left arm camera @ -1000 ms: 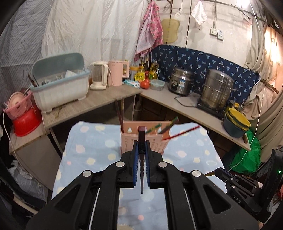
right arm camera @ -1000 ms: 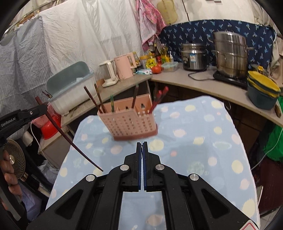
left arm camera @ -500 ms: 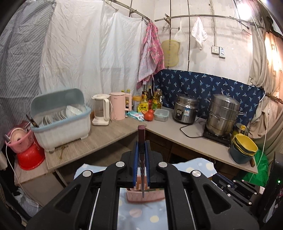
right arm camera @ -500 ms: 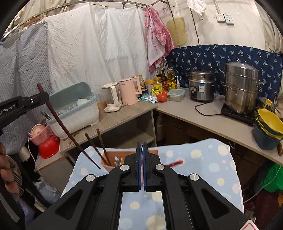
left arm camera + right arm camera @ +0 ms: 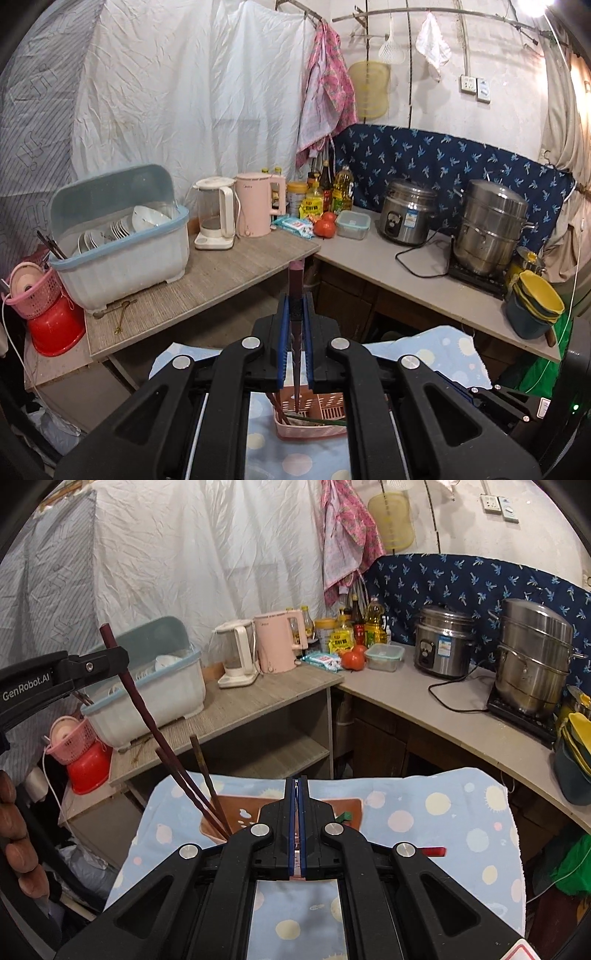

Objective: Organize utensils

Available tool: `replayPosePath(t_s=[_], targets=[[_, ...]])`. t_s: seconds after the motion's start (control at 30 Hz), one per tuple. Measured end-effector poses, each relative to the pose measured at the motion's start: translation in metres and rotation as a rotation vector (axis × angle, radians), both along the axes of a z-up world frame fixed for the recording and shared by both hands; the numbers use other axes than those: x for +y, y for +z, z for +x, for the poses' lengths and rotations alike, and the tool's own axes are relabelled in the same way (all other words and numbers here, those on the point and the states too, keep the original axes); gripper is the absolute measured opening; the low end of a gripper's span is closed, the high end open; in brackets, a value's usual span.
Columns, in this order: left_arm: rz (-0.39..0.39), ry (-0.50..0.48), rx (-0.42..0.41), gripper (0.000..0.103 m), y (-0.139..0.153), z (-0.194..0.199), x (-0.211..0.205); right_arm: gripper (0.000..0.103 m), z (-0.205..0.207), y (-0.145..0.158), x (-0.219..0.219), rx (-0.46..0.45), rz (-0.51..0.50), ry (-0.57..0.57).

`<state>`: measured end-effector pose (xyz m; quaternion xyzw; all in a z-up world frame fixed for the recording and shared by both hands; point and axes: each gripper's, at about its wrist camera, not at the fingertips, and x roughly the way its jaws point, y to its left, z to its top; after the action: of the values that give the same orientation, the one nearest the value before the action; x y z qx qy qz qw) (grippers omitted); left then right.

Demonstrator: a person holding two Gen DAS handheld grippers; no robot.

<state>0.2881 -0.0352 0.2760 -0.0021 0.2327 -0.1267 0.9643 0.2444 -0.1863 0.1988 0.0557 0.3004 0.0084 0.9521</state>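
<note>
Left gripper (image 5: 295,314): clamped on dark chopstick (image 5: 147,716), tip inside pink holder (image 5: 317,421) below; lower straight. Right gripper (image 5: 296,794): shut, empty.

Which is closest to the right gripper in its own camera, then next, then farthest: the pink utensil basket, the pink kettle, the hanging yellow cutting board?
1. Pink utensil basket, just ahead on the spotted cloth.
2. Pink kettle, back on the counter.
3. Yellow cutting board, up on the wall.

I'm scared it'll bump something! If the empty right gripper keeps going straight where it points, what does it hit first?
Probably the pink utensil basket just ahead of the right gripper, on the spotted cloth; depth is hard to judge.
</note>
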Motion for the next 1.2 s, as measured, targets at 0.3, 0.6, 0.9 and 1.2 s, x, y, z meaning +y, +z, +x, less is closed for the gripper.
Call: replayPosePath(t_s=[0.3, 0.6, 0.9, 1.2], targets=[[0.001, 0.017, 0.072, 0.007, -0.036, 0.015, 0.006, 0.002, 0.013, -0.021, 0.0, 0.04, -0.001, -0.004], [-0.001, 0.036, 0.08, 0.029, -0.045, 0.013, 0.008, 0.009, 0.012, -0.021, 0.003, 0.033, -0.003, -0.015], [0.001, 0.042, 0.079, 0.033, -0.044, -0.005, 0.013, 0.023, -0.008, -0.013, -0.001, 0.007, 0.014, -0.028], [0.02, 0.061, 0.11, 0.033, -0.058, -0.04, 0.017, 0.032, -0.044, -0.014, 0.001, 0.0, 0.009, -0.036]])
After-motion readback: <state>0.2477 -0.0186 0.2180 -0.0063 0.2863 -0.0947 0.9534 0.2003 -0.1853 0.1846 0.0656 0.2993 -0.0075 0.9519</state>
